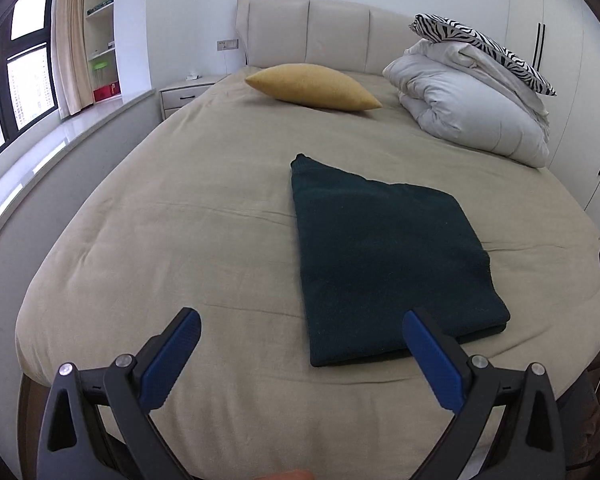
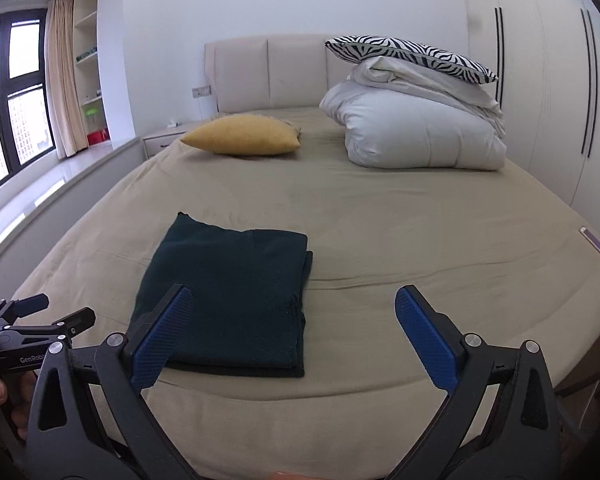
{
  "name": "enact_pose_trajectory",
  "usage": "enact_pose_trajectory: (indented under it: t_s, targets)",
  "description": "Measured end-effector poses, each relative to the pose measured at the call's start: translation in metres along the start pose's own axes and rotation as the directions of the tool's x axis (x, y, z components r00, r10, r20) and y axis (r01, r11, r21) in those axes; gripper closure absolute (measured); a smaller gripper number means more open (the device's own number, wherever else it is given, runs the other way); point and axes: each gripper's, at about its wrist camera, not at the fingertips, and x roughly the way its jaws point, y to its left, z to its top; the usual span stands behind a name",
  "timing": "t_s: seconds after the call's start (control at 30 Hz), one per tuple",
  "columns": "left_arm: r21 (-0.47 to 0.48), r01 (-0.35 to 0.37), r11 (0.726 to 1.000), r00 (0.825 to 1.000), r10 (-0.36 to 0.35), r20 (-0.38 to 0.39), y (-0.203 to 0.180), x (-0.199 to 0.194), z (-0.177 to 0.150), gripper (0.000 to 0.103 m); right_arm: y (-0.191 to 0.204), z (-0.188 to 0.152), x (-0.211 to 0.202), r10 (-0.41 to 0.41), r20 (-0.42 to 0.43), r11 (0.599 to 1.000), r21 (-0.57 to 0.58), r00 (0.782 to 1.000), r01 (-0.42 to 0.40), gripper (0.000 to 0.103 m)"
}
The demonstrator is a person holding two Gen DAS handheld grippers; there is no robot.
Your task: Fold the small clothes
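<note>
Clothing in dark green point(image 1: 384, 256) lies folded flat in a neat rectangle on the beige bed point(image 1: 204, 216), close to the foot edge, with a second layer showing under its near side. The left gripper point(image 1: 300, 344) hangs above the foot of the bed with its jaws spread wide and nothing between them; its right blue pad point(image 1: 432, 360) sits in front of the near corner of the garment, and whether it touches the cloth I cannot tell. The right gripper point(image 2: 292, 324) is also wide apart and holds nothing; its left pad point(image 2: 162, 336) overlaps the near left part of the garment in the right wrist view. Near the headboard point(image 1: 312, 32) a yellow pillow point(image 1: 312, 87) rests on the sheet. To the right of it a white folded duvet point(image 1: 472, 112) carries a zebra-pattern pillow point(image 1: 484, 46) on top. Shelves point(image 1: 100, 32) beside the window hold small items, among them a red box point(image 1: 107, 92).
</note>
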Motion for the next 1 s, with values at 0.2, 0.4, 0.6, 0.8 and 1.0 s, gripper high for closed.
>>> enact_pose_trajectory:
  t_s: [0.2,0.4,0.6,0.8,1.0]
  targets:
    - [0.003,-0.008,1.000,1.000,0.008,-0.009,0.001,0.015,-0.003,0.000,0.024,-0.013,0.043,-0.042,-0.047,0.997,-0.070,0.998,0.039,0.000]
    - [-0.005,-0.036,0.999,0.999,0.036,-0.018,0.008,0.031,-0.005,0.000,0.033,-0.030,0.090,-0.039,-0.119,0.998,-0.050,0.992,0.034,0.000]
    - [-0.020,-0.056,0.998,0.998,0.055,-0.026,0.016,0.038,-0.007,0.000,0.036,-0.044,0.107,-0.060,-0.150,0.997,-0.062,0.987,0.051,0.000]
    - [-0.022,-0.054,0.998,0.998,0.054,-0.023,0.018,0.037,-0.008,0.000,0.036,-0.045,0.102,-0.065,-0.153,0.997,-0.046,0.986,0.058,0.000]
    - [-0.019,-0.052,0.998,0.998,0.051,-0.027,0.019,0.037,-0.008,0.000,0.038,-0.044,0.100,-0.063,-0.156,0.997,-0.045,0.986,0.057,0.000]
